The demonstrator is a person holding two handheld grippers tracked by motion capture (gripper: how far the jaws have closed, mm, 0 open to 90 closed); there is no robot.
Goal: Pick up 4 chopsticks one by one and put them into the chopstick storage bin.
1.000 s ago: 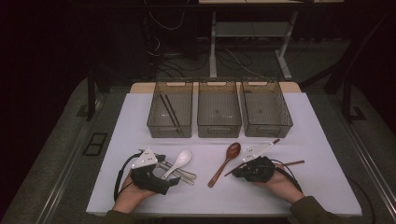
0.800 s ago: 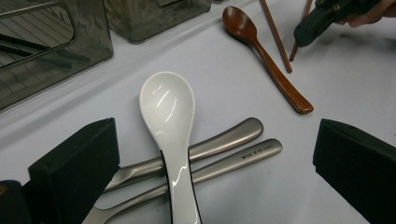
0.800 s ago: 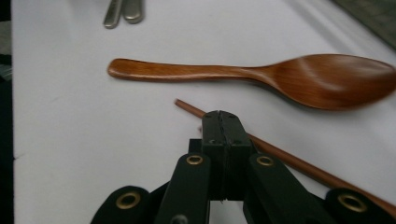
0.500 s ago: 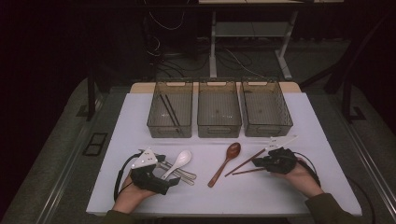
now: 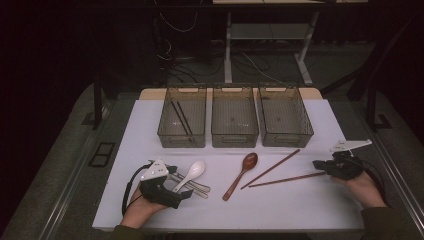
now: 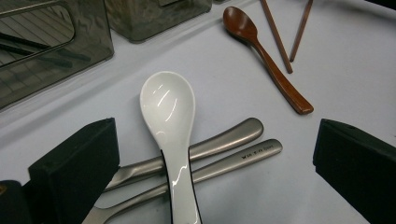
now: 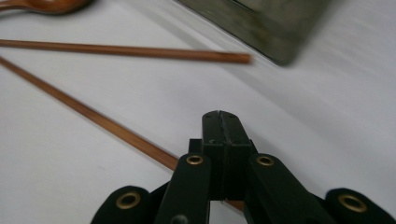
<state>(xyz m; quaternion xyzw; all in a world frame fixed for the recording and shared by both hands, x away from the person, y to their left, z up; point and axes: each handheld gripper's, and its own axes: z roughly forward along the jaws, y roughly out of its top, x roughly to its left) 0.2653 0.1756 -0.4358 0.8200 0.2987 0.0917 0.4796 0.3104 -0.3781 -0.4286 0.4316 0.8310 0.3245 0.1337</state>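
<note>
A white ceramic spoon (image 5: 192,172) (image 6: 170,112) lies across two metal utensil handles (image 5: 197,189) (image 6: 233,137) on the white table. My left gripper (image 5: 181,184) (image 6: 215,158) is open, one jaw on each side of them, touching neither. To the right lie a brown wooden spoon (image 5: 242,172) (image 6: 261,51) and two brown chopsticks (image 5: 270,169) (image 7: 126,50). My right gripper (image 5: 316,164) (image 7: 222,116) is shut with nothing between its pads. It hovers over the right end of the nearer chopstick (image 5: 287,179) (image 7: 88,114), which runs under it.
Three clear bins stand in a row at the back. The left bin (image 5: 182,137) holds dark chopsticks (image 5: 180,117); the middle bin (image 5: 235,140) and the right bin (image 5: 286,140) (image 7: 261,23) look empty. The white tabletop (image 5: 300,210) ends just behind both hands.
My right gripper has slid right, from beside the wooden spoon out to the chopsticks' right ends near the table edge. The left gripper and the spoons have stayed put.
</note>
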